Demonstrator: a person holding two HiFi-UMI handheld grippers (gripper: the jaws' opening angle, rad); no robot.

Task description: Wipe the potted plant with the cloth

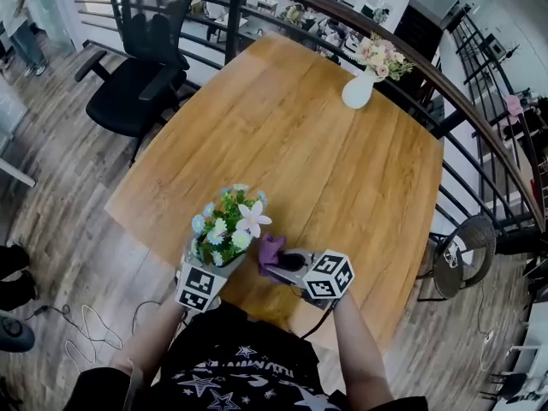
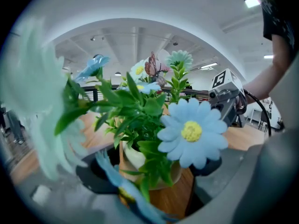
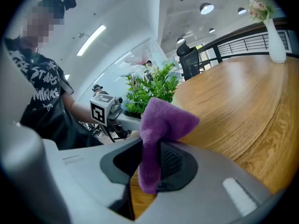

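The potted plant (image 1: 227, 225), blue, white and pink daisies over green leaves in a pale pot (image 2: 133, 157), is at the near edge of the wooden table (image 1: 325, 161). My left gripper (image 2: 150, 174) has its jaws set wide around the pot, with the dark pads (image 2: 93, 177) against its sides. To the plant's right, my right gripper (image 3: 150, 161) is shut on a purple cloth (image 3: 166, 118). The cloth (image 1: 271, 252) sticks up out of the jaws, close beside the leaves. I cannot tell whether it touches them.
A white vase of pink flowers (image 1: 358, 88) stands at the table's far edge. A black office chair (image 1: 141, 67) is at the far left and a curved railing (image 1: 462, 101) runs behind the table. A round stool (image 1: 467, 247) is on the right, and cables (image 1: 86, 324) lie on the floor.
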